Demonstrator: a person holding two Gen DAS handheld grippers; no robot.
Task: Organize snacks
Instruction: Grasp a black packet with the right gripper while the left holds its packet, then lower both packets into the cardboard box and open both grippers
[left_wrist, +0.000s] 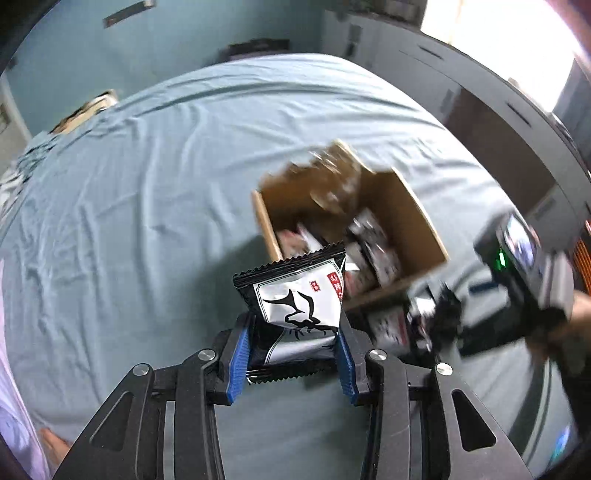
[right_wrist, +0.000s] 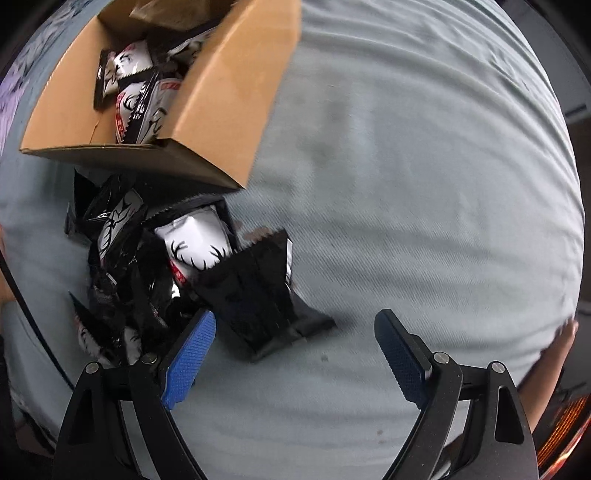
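Left wrist view only: left gripper (left_wrist: 293, 345), blue-padded fingers (left_wrist: 236, 363) clenched on a black-and-white snack packet (left_wrist: 297, 291) with an antler print, held upright above the bed sheet (left_wrist: 147, 221). Beyond it, an open cardboard box (left_wrist: 410, 221) on the bed, motion-blurred, with more packets inside. Right gripper body (left_wrist: 517, 280) appears at the right edge, also blurred; a few packets lie on the sheet between it and the box.

Right wrist view only: right gripper (right_wrist: 295, 343), fingers (right_wrist: 190, 354) released and spread wide, holding nothing. The left finger sits just beside, possibly touching, a heap of loose packets (right_wrist: 192, 251) on the sheet; blur makes contact hard to judge. A black packet (right_wrist: 258, 295) lies nearest, back side up. The heap sits directly in front of the box (right_wrist: 229, 110), whose inside shows several packets (right_wrist: 136, 96) standing on edge. The right finger (right_wrist: 402, 358) is over bare sheet (right_wrist: 406, 184)
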